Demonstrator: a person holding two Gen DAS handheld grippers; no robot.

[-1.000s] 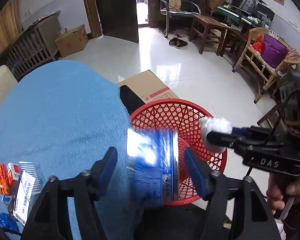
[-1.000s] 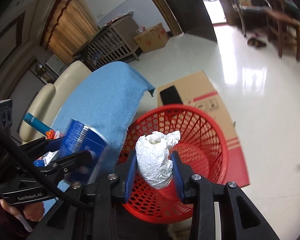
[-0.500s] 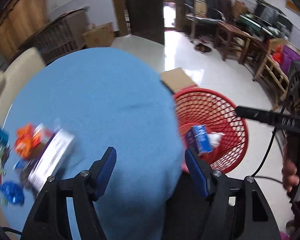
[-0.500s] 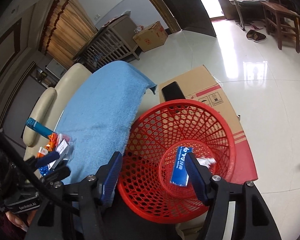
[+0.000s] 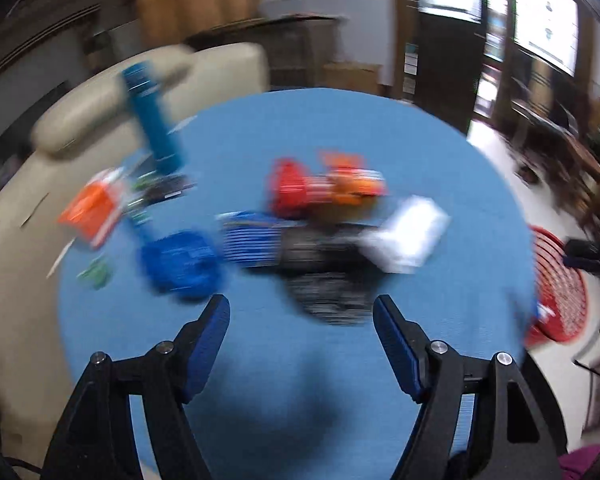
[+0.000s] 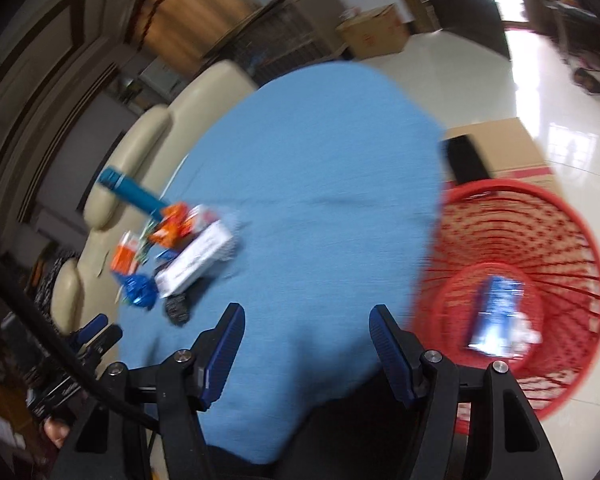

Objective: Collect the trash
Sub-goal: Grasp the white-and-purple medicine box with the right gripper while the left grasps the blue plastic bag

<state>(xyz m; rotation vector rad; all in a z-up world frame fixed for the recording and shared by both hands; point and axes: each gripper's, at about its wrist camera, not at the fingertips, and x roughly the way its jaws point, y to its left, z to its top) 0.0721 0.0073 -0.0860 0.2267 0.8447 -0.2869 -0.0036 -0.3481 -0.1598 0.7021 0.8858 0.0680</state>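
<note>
Progress check: partway, more left than done.

Done: red basket (image 6: 540,280) sits on the floor off the edge of the blue cloth (image 6: 320,200), at about 3 o'clock in the right wrist view. Inside it, a blue carton (image 6: 496,316) lies on the bottom with a crumpled white wad (image 6: 526,330) touching it at its 4 o'clock. So two pieces are in, as far as I can see.

Left: the pile is on the cloth, near the cream sofa (image 6: 156,128). In the left wrist view it spreads from 10 to 2 o'clock ahead of the jaws: blue foil wrapper (image 5: 180,260), red-orange packets (image 5: 324,188), white box (image 5: 410,236), a dark striped piece (image 5: 328,288), an orange packet (image 5: 90,210) and a teal tube (image 5: 154,120) at the far edge. Heavy blur, so I can't give an exact count; at least six.

Left gripper (image 5: 302,312): jaws wide and opening further, nothing between them, only cloth showing in the gap. It points at the pile; the dark striped piece is nearest, just past the tips.

Right gripper (image 6: 306,318): jaws apart at a medium gap, empty, over bare cloth, with the pile at its 10 o'clock and the basket at 3.

My read: both hands are free for the next pick, and several more trips are needed.
</note>
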